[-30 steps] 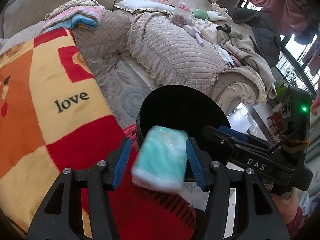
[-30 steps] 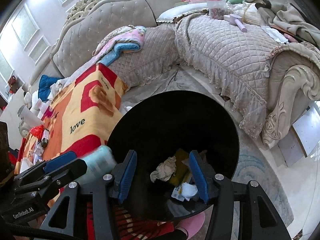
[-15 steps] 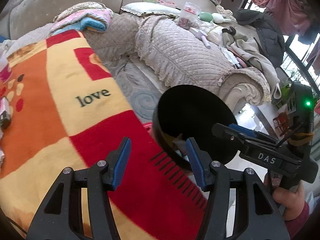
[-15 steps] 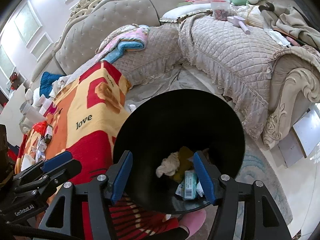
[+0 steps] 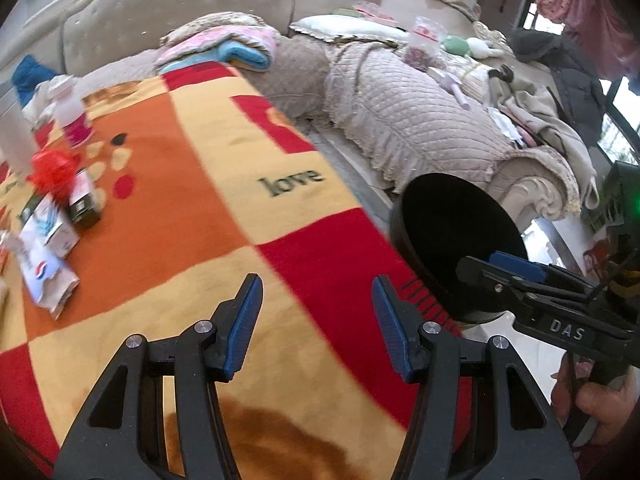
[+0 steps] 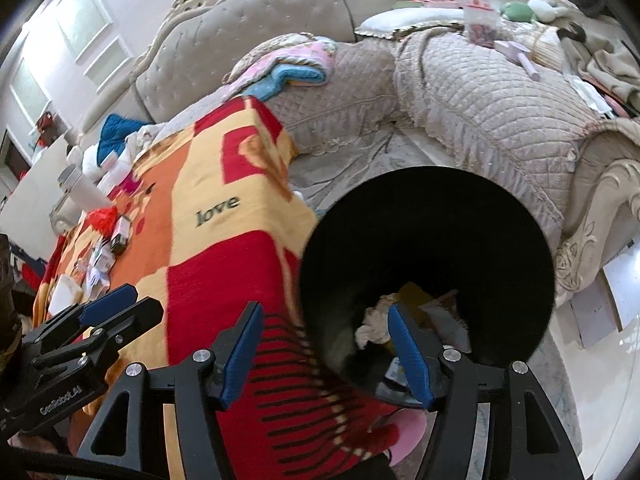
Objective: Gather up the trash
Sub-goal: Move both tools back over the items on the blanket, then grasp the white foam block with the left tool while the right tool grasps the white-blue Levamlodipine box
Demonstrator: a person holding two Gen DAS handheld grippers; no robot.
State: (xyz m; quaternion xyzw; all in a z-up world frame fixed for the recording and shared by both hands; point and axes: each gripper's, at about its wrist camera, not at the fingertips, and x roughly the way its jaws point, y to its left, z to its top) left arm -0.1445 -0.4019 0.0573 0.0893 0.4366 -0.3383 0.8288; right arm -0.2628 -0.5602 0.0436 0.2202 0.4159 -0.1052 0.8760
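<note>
The blanket point(image 5: 224, 208) over the bench was soft, fuzzy matt cloth, and the sofa cover point(image 6: 492, 104) was quilted beige fabric with a frilled edge. The bin point(image 6: 428, 216) looked smooth, matt black plastic, holding crumpled paper point(image 6: 372, 324). Each tool point(image 5: 316, 320) was matt black plastic with ribbed blue pads point(image 5: 246, 320) and shiny metal screws.

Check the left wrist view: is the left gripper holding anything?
No, the left gripper is open, with only the blanket showing between its fingers.
</note>
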